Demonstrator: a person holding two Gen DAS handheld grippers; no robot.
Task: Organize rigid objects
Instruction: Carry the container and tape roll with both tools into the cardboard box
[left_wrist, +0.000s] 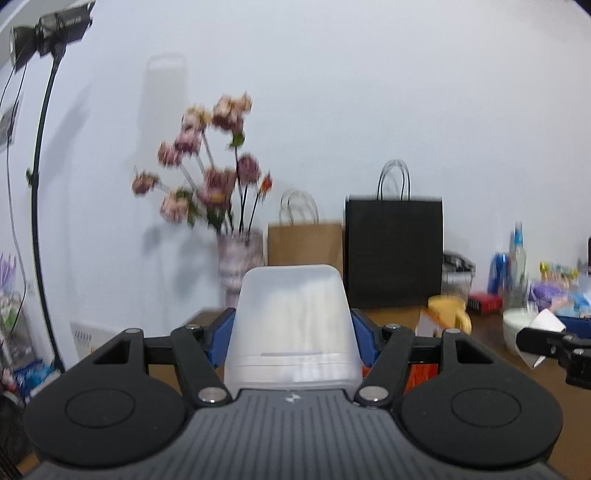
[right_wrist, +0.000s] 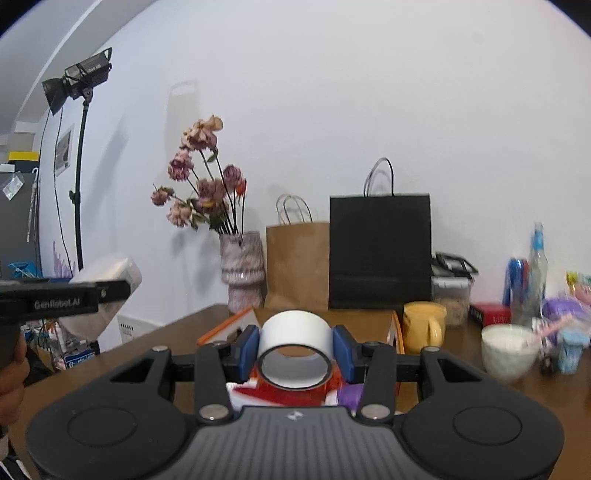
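My left fingers (left_wrist: 293, 332) grip a translucent box (left_wrist: 293, 325), right fingers (right_wrist: 295, 349) a tape roll (right_wrist: 294, 345); neither placed; clutter at three o'clock probably remains.

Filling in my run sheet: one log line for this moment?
left gripper: shut on translucent box | right gripper: shut on white tape roll | both held above table

White wall (right_wrist: 332, 92), studio light (right_wrist: 79, 79), brown table (right_wrist: 177, 332).

Bare brown wooden tabletop (right_wrist: 177, 339) lies open on the left. A mottled ceramic vase (right_wrist: 242, 271), brown paper bag (right_wrist: 297, 266) and black paper bag (right_wrist: 380, 251) wall the back edge. A yellow mug (right_wrist: 423, 325) and white bowl (right_wrist: 509, 350) crowd the right.
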